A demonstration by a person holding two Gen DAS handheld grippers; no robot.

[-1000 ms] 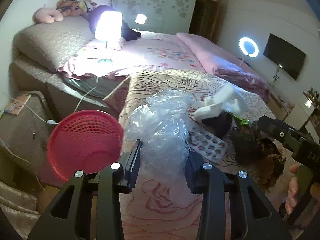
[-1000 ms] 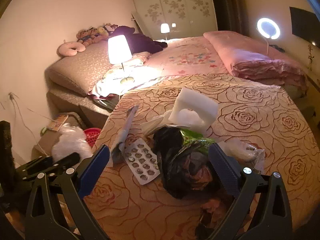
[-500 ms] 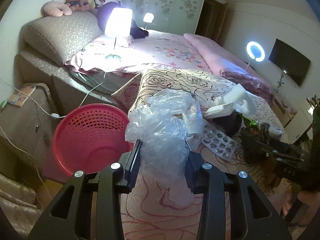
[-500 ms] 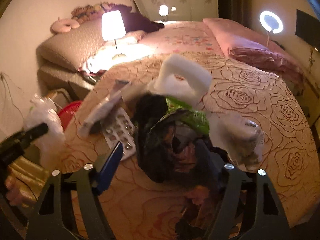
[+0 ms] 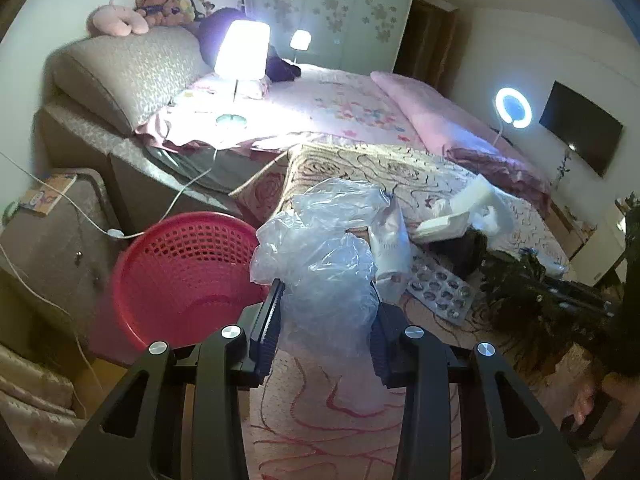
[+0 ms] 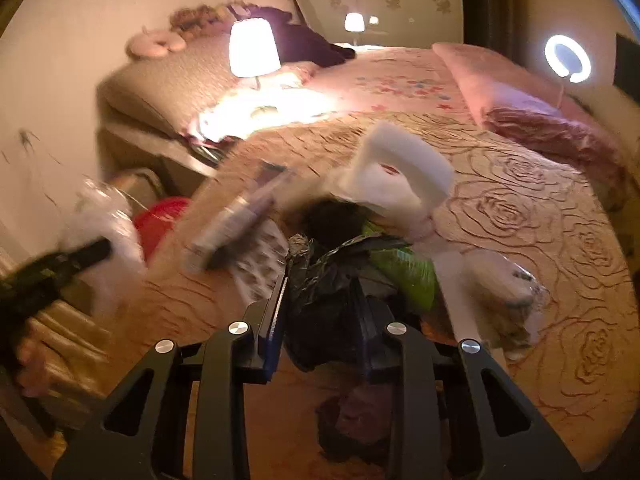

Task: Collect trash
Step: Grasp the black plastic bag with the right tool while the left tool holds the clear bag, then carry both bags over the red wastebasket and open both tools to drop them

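Note:
My left gripper [image 5: 326,320] is shut on a crumpled clear plastic bag [image 5: 320,248], held over the bed's edge beside the red mesh basket [image 5: 180,272]. My right gripper [image 6: 320,308] is shut on a black plastic bag [image 6: 320,276] in the litter pile on the rose-patterned bedspread [image 6: 520,208]. Around that bag lie a green wrapper [image 6: 404,272], a white foam piece [image 6: 404,172], a blister tray [image 5: 440,292], a white pouch [image 5: 390,240] and a clear wrapper [image 6: 500,280]. The right wrist view is blurred on its left side.
The basket stands on the floor between the bed and a brown bedside cabinet [image 5: 48,240] with white cables across it. A lit lamp [image 5: 242,52] stands on the far bedding. A ring light [image 5: 510,106] and a dark screen [image 5: 580,132] are at the right wall.
My right gripper's jaws have gone from wide open around the black bag to shut on it. My left gripper has kept its hold on the clear bag and hardly moved.

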